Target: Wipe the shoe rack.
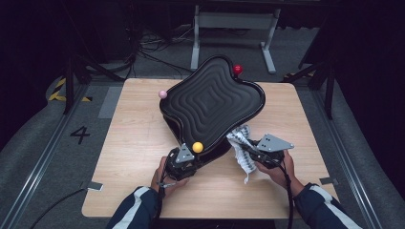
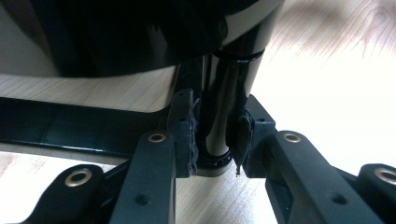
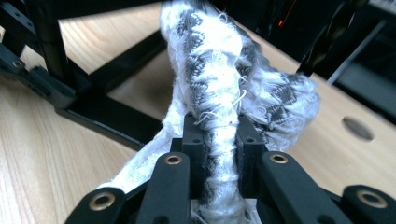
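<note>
A black wavy-grooved board stands tilted on a black frame in the middle of the wooden table. Coloured knobs sit at its corners: yellow in front, pink at the left, red at the back. My left gripper is below the yellow knob. In the left gripper view it is shut on a glossy black post under the board. My right gripper is at the board's front right edge, shut on a white and grey patterned cloth. The cloth bunches up above the jaws.
The board's black base frame lies on the table just beyond the cloth. Bare wood lies to the right of the board and along the near edge. A white stand and cables are on the floor behind the table.
</note>
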A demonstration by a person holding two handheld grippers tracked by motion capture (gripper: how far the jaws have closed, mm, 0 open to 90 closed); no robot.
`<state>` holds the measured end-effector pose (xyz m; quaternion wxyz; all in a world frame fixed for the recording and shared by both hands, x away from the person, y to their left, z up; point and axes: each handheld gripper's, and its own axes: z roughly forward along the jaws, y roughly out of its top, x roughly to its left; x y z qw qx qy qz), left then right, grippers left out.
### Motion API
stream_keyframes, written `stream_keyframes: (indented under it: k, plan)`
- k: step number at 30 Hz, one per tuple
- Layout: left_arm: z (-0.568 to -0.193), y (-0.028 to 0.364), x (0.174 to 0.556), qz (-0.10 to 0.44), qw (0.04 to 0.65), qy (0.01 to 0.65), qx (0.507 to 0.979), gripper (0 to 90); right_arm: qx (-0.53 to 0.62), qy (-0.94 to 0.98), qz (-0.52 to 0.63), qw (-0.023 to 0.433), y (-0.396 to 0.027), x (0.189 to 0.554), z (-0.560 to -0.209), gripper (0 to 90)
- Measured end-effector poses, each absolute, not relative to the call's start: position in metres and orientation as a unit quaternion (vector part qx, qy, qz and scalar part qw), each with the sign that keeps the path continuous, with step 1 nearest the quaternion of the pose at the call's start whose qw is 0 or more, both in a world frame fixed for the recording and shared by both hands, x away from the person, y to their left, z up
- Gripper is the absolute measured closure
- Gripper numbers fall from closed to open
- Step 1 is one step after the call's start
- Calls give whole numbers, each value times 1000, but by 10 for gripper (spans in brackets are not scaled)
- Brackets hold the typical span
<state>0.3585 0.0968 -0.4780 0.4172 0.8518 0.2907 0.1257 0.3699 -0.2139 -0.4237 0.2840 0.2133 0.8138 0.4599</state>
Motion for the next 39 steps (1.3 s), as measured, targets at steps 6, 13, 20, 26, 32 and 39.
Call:
stream_keyframes:
  k: [6, 13, 20, 26, 32, 39]
  plan:
    - [-478, 96, 359, 127, 418, 285, 853, 714, 174, 802, 481, 310, -199, 357, -414, 791]
    - [-478, 95, 358, 129, 418, 283, 854, 713, 132, 805, 485, 314, -173, 347, -409, 789]
    - [-478, 95, 358, 131, 417, 286, 852, 707, 106, 820, 472, 304, -157, 337, -411, 788]
    - [-478, 95, 357, 132, 418, 287, 852, 715, 79, 834, 465, 286, -144, 332, -416, 786]
    - [-478, 95, 357, 132, 420, 288, 850, 720, 80, 835, 466, 283, -145, 335, -416, 788]
    - [-478, 97, 358, 136, 418, 289, 850, 733, 125, 817, 472, 305, -169, 352, -409, 788]
